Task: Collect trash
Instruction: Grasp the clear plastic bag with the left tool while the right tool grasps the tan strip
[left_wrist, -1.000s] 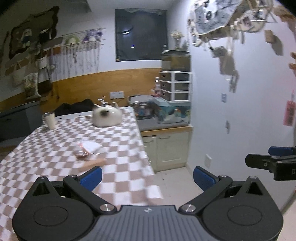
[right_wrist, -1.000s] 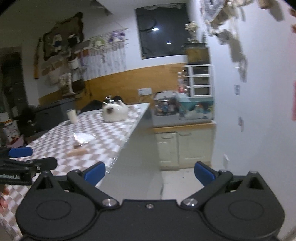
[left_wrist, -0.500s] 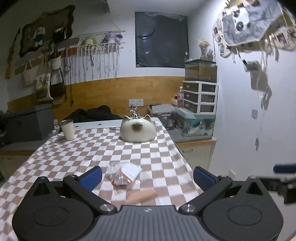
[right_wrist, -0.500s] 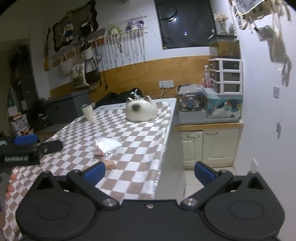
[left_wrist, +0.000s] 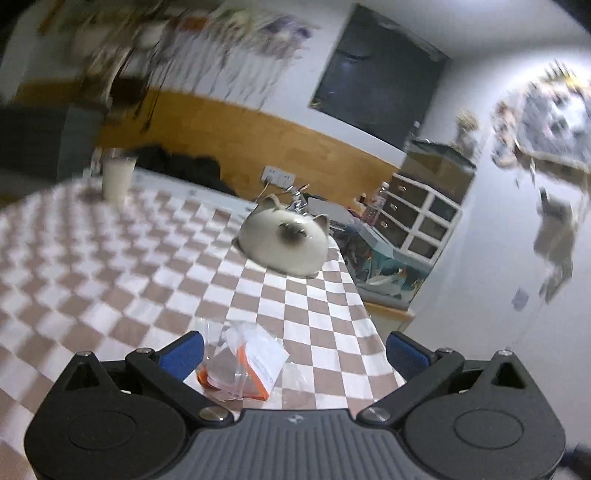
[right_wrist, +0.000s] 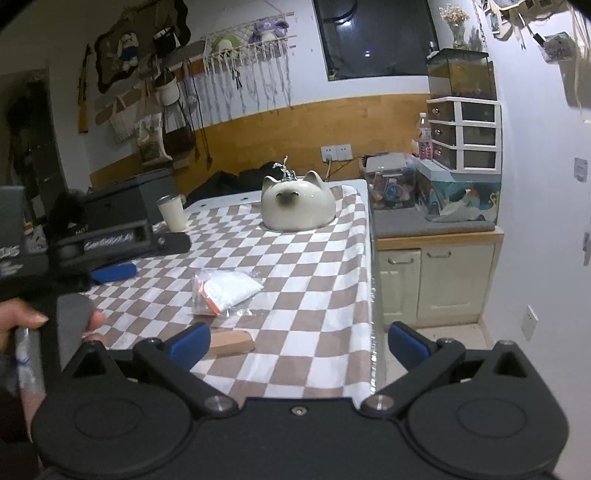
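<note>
On the checked tablecloth (right_wrist: 306, 266), near the table's right edge, lies a crumpled clear plastic bag (right_wrist: 227, 290) with white paper and an orange strip inside, and just this side of it a small tan block (right_wrist: 231, 341), perhaps wood or cardboard. The left gripper (left_wrist: 293, 349) hangs low over the bag, fingers spread wide and holding nothing, the bag sitting nearer its left finger than its right. The right gripper (right_wrist: 297, 341) waits further back, equally wide open and empty, its left finger close to the block. To take the bag well, I would shift the left gripper a little leftward so the bag sits midway, come down until the tips reach the cloth, and close on the thick bunched middle, since thin film at the edges will likely slip out and the cloth may pinch up. A cat-shaped ceramic dish (right_wrist: 297, 205) and a pale cup (right_wrist: 171, 212) stand well apart toward the far end, so the surrounding cloth is open; only the drop on the right needs watching.
</note>
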